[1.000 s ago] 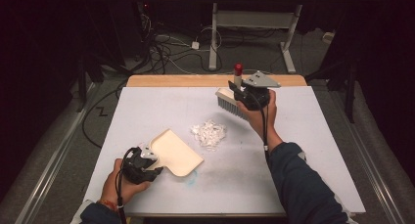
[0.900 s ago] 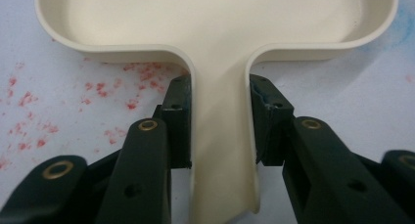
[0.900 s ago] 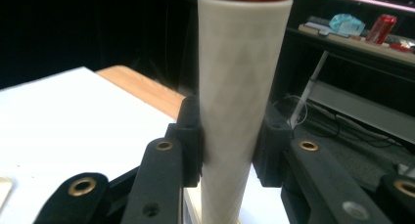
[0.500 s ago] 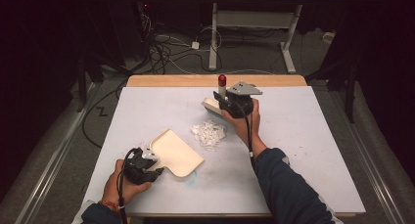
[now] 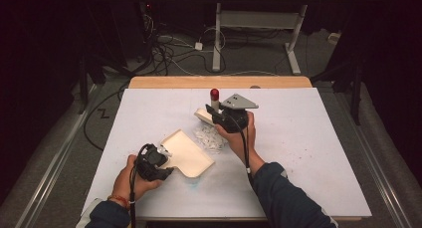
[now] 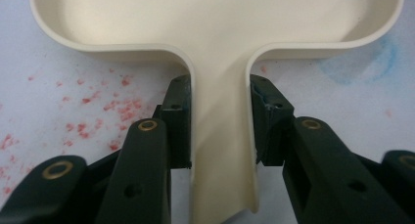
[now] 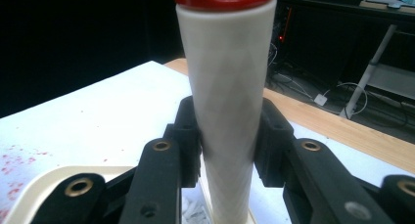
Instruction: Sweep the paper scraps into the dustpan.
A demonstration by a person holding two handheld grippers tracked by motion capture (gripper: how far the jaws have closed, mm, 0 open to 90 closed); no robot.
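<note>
A cream dustpan point(image 5: 188, 156) lies flat on the white table, its mouth toward a small heap of white scraps point(image 5: 209, 137). My left gripper point(image 5: 164, 155) is shut on the dustpan's handle point(image 6: 221, 136), one pad pressed against each side. My right gripper point(image 5: 225, 117) is shut on the white handle point(image 7: 226, 92) of a brush with a red cap point(image 5: 214, 93). The handle stands upright, and the brush head point(image 5: 202, 114) hangs just behind the scraps. The scraps point(image 7: 192, 212) and the dustpan's rim point(image 7: 34, 194) lie low in the right gripper view.
The white table cover point(image 5: 308, 138) carries red specks point(image 6: 105, 104) and a blue smudge point(image 6: 364, 67) near the dustpan. A wooden table edge point(image 5: 219, 82) runs along the far side. Cables point(image 5: 169, 49) and a desk frame point(image 5: 293, 44) stand on the floor beyond.
My right gripper has carried the brush left, nearer and lower, from the far table edge to just behind the scraps. The dustpan has shifted slightly right with my left gripper.
</note>
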